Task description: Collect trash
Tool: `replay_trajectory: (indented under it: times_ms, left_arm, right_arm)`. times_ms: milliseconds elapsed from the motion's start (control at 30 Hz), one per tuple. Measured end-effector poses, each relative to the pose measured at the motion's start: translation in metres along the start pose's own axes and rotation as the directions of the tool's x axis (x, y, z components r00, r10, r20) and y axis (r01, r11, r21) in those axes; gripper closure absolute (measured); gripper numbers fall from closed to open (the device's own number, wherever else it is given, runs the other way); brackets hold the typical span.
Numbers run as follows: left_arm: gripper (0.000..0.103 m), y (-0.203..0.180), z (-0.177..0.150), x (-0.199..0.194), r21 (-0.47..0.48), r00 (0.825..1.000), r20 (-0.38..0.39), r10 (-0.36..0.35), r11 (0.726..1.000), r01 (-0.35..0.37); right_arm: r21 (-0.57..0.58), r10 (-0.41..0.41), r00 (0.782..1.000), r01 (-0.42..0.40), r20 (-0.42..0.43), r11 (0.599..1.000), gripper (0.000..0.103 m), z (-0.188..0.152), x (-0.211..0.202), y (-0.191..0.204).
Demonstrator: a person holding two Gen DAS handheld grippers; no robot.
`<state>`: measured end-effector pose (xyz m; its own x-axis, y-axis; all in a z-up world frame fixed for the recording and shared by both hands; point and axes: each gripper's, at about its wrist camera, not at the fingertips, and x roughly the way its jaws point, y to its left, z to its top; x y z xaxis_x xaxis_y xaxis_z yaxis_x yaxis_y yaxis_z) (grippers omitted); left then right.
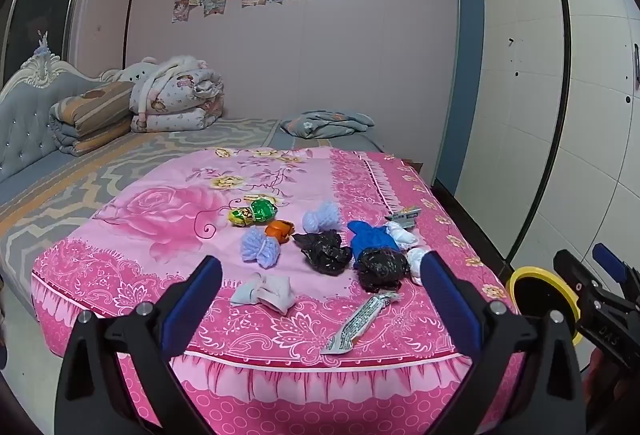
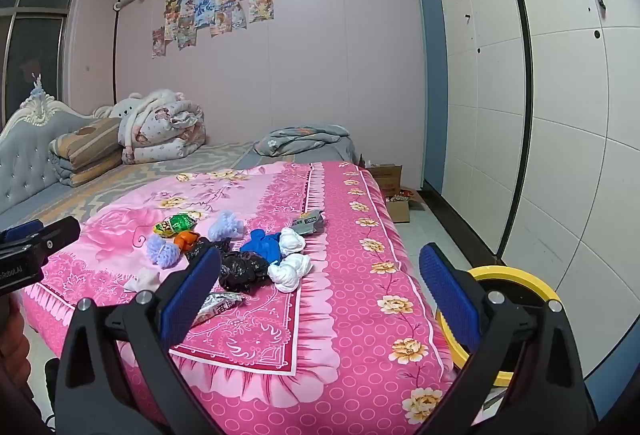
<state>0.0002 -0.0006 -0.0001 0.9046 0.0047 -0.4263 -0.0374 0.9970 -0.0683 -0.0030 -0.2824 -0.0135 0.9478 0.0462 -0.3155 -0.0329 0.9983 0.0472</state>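
Trash lies in a heap on the pink floral bedspread (image 1: pixel 160 219): two crumpled black bags (image 1: pixel 323 250), a blue bag (image 1: pixel 370 239), white wads (image 1: pixel 400 235), lavender foam nets (image 1: pixel 260 249), a green wrapper (image 1: pixel 262 212), an orange piece (image 1: pixel 280 229) and a silver wrapper (image 1: pixel 360 319). My left gripper (image 1: pixel 320 263) hovers open before the bed's front edge, nothing between its blue pads. My right gripper (image 2: pixel 320 253) is open too, over the bed's near right corner, with the black bag (image 2: pixel 242 271) and white wads (image 2: pixel 290 271) ahead. A yellow-rimmed bin (image 2: pixel 516 275) stands on the floor to the right.
Folded quilts (image 1: pixel 176 99) and a tufted headboard (image 1: pixel 24 115) sit at the far left. A white wardrobe (image 2: pixel 580 115) lines the right wall. Cardboard boxes (image 2: pixel 394 187) stand on the floor past the bed. A narrow floor strip runs between bed and wardrobe.
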Motion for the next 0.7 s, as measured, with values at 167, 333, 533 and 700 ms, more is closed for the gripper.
replay_trajectory:
  times_ms: [167, 333, 533, 700]
  left_arm:
    - [0.007, 0.0006, 0.0002, -0.0004, -0.006, 1.0, 0.007, 0.0, 1.0, 0.0]
    - [0.007, -0.0029, -0.0017, -0.0001, -0.007, 1.0, 0.006, 0.003, 1.0, -0.003]
    - [0.007, -0.0042, -0.0047, 0.0076, -0.008, 1.0, -0.004, -0.002, 1.0, 0.002]
    - [0.007, 0.0012, -0.0034, 0.0038, -0.015, 1.0, -0.001, -0.006, 1.0, 0.006]
  right_arm:
    - [-0.003, 0.0, 1.0, 0.0, -0.001, 1.0, 0.008, -0.0001, 0.0002, -0.0002]
    - [-0.005, 0.0, 1.0, 0.0, -0.002, 1.0, 0.008, -0.0008, 0.0009, 0.0007]
    - [-0.003, 0.0, 1.0, 0.0, -0.006, 1.0, 0.008, 0.0007, 0.0009, -0.0034]
    - [-0.006, -0.001, 1.0, 0.001, -0.009, 1.0, 0.008, -0.0031, 0.0051, -0.0051]
